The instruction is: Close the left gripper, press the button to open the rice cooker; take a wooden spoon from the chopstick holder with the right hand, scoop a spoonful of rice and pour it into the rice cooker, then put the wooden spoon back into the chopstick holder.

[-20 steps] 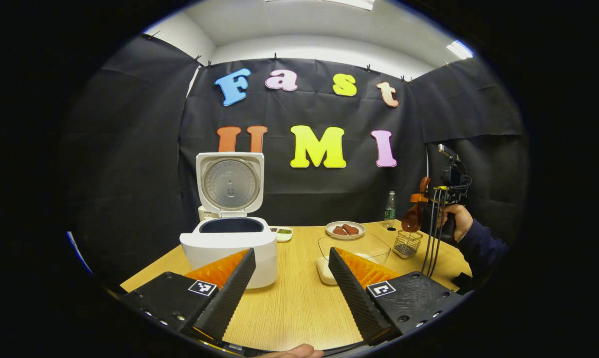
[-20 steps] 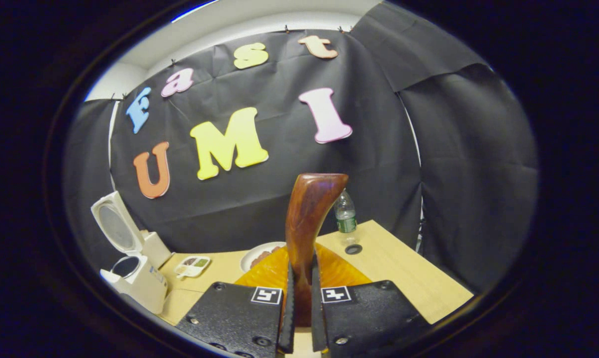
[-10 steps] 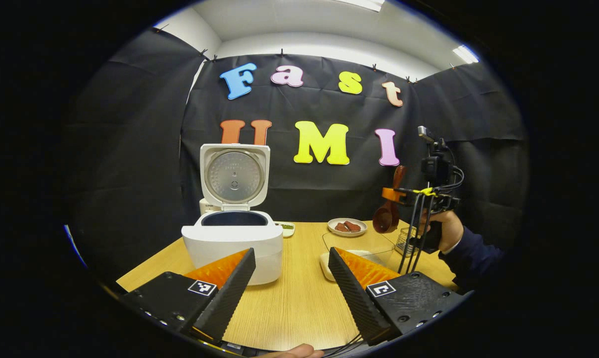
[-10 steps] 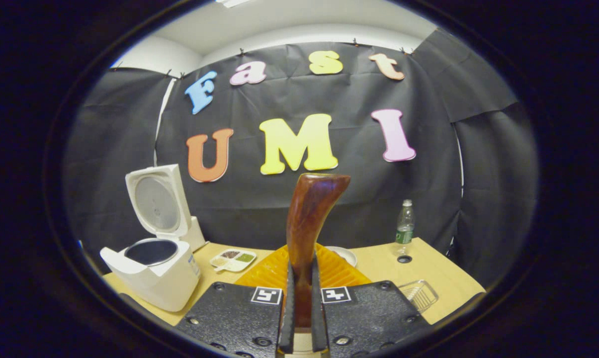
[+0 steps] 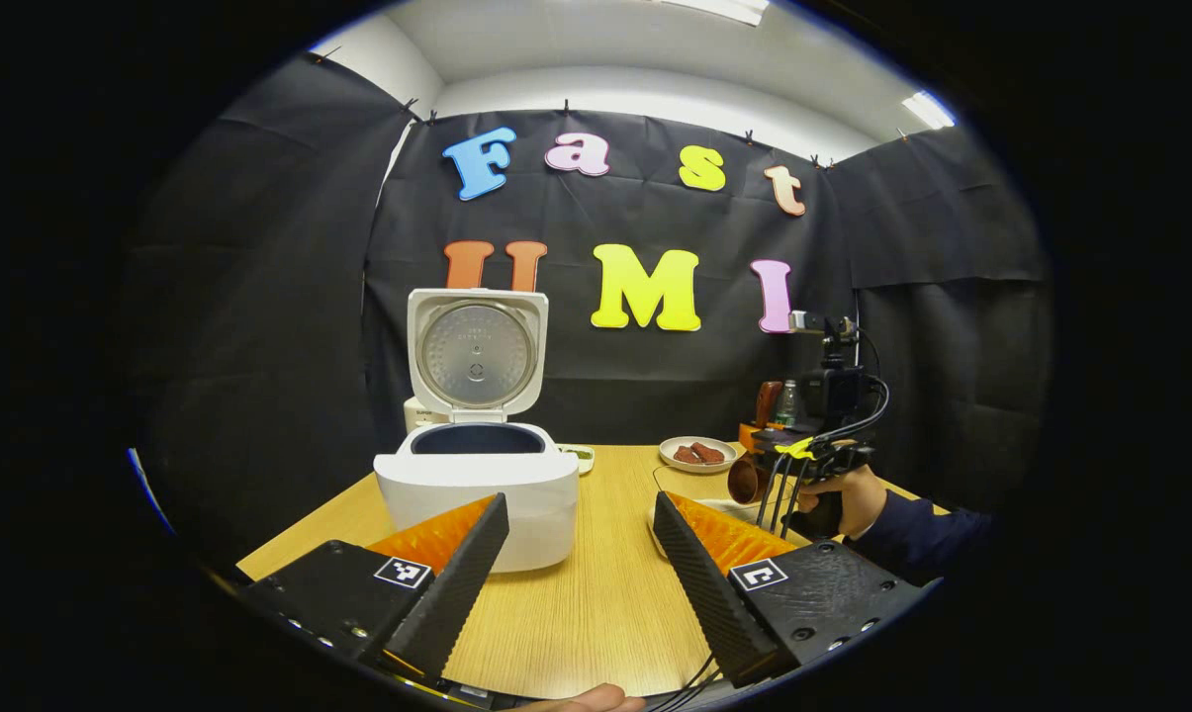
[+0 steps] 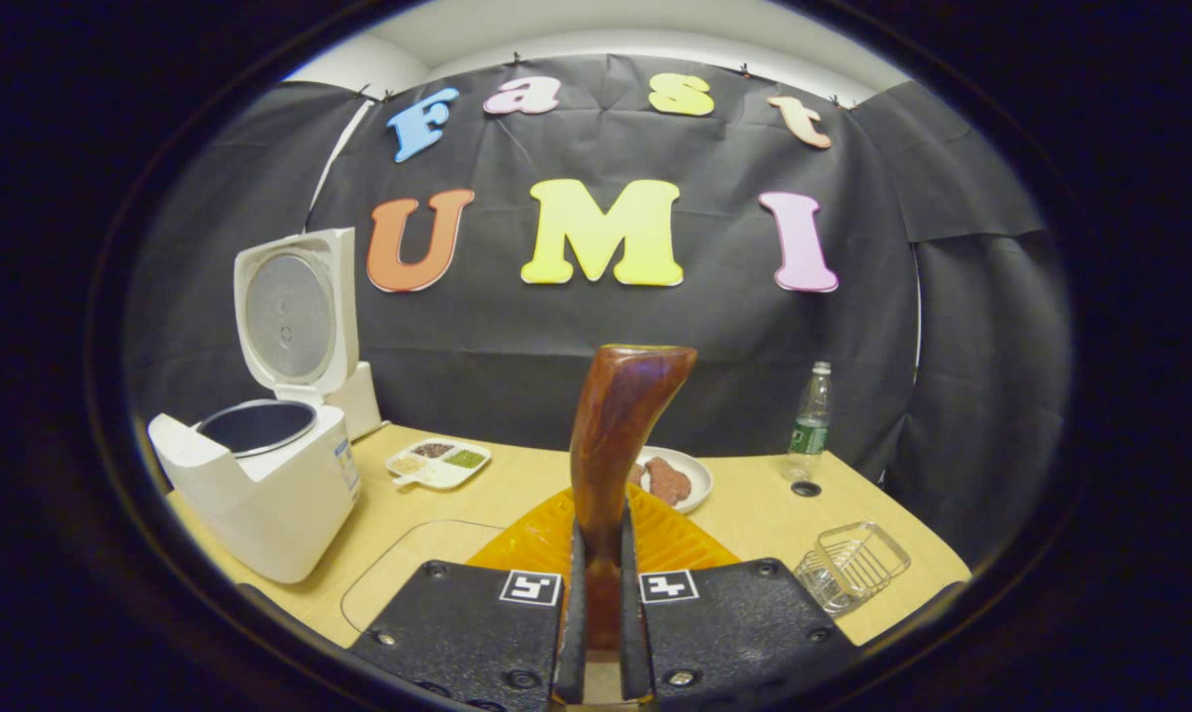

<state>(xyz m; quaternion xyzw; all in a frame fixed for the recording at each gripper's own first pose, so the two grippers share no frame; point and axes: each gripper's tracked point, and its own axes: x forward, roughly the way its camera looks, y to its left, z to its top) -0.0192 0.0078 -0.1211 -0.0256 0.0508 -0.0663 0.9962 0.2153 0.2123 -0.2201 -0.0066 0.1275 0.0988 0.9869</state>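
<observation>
Both grippers showed: the right gripper (image 6: 596, 633) had its jaws clamped on the dark reddish wooden spoon (image 6: 615, 435), near the clear glass rice dish (image 5: 699, 494); the left gripper (image 5: 581, 564) stood wide, empty. The white rice cooker (image 5: 477, 485) sat open at left on the bench (image 5: 596, 593); the spoon's narrow handle could twist while scooping, spilling rice.

White rice cooker (image 5: 477, 489) standing on the counter (image 5: 596, 603), lid (image 5: 475, 352) swung fully upright, dark inner pot exposed. Glossy reddish-brown wooden spoon (image 6: 617, 435) held handle-up, pinched between both fingers of the right hand-held gripper (image 6: 596, 618). Wire chopstick holder (image 6: 853, 566) standing near the counter's right edge.
</observation>
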